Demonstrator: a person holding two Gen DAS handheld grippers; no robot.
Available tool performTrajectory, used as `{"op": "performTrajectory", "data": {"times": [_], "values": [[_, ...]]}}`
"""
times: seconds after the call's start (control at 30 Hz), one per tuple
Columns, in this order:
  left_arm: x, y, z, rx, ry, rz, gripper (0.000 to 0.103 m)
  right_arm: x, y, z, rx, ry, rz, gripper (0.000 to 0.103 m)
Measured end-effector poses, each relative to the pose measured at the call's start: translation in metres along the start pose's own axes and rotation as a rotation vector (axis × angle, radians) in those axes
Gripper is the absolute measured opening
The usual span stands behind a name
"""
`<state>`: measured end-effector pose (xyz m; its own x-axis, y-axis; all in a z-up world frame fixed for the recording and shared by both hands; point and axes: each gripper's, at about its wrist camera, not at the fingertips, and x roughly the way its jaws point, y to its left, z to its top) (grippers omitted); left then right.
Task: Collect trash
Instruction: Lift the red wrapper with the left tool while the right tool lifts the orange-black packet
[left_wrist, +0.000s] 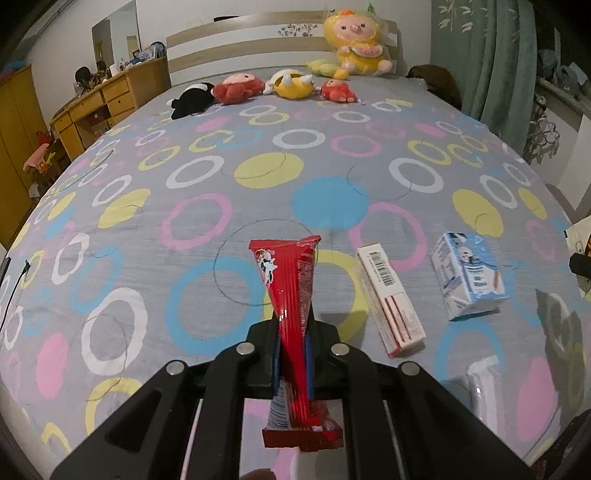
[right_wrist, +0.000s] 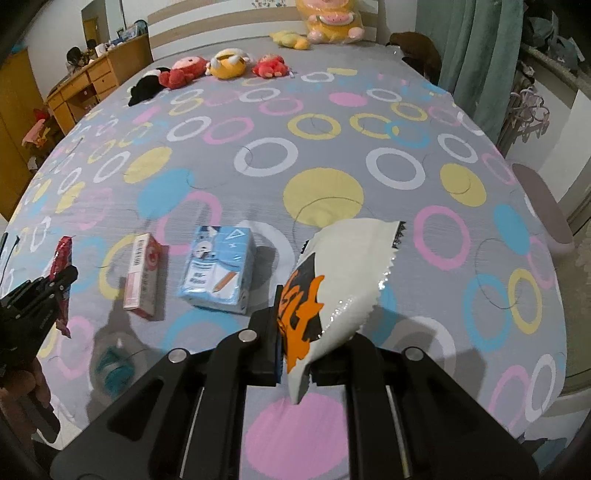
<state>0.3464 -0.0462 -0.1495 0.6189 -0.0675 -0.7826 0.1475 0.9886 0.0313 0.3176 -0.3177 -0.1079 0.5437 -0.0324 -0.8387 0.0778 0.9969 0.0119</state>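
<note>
My left gripper (left_wrist: 293, 338) is shut on a red snack wrapper (left_wrist: 291, 291) and holds it upright above the bed; it also shows in the right wrist view (right_wrist: 61, 258). My right gripper (right_wrist: 295, 332) is shut on a white and orange wrapper (right_wrist: 343, 273) with a zigzag edge. A pink and white slim box (left_wrist: 389, 295) (right_wrist: 142, 273) and a blue and white carton (left_wrist: 467, 275) (right_wrist: 219, 269) lie on the bed between the two grippers.
The bed (left_wrist: 258, 177) has a grey cover with coloured rings. Plush toys (left_wrist: 288, 83) sit at the headboard. A wooden desk (left_wrist: 96, 107) stands left of the bed, teal curtains (left_wrist: 491, 55) to the right. A cable (left_wrist: 14, 288) lies at the left edge.
</note>
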Motion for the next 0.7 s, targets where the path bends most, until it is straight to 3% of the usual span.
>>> {"op": "performTrajectory", "data": {"times": [0.5, 0.7], "values": [[-0.095, 0.021, -0.028, -0.054, -0.065, -0.020, 0.010, -0.118, 0.037, -0.020, -0.032, -0.114, 0.029, 0.010], [-0.150, 0.030, -0.028, -0.062, -0.113, -0.018, 0.010, -0.170, 0.058, -0.024, -0.064, -0.165, 0.040, 0.010]]}}
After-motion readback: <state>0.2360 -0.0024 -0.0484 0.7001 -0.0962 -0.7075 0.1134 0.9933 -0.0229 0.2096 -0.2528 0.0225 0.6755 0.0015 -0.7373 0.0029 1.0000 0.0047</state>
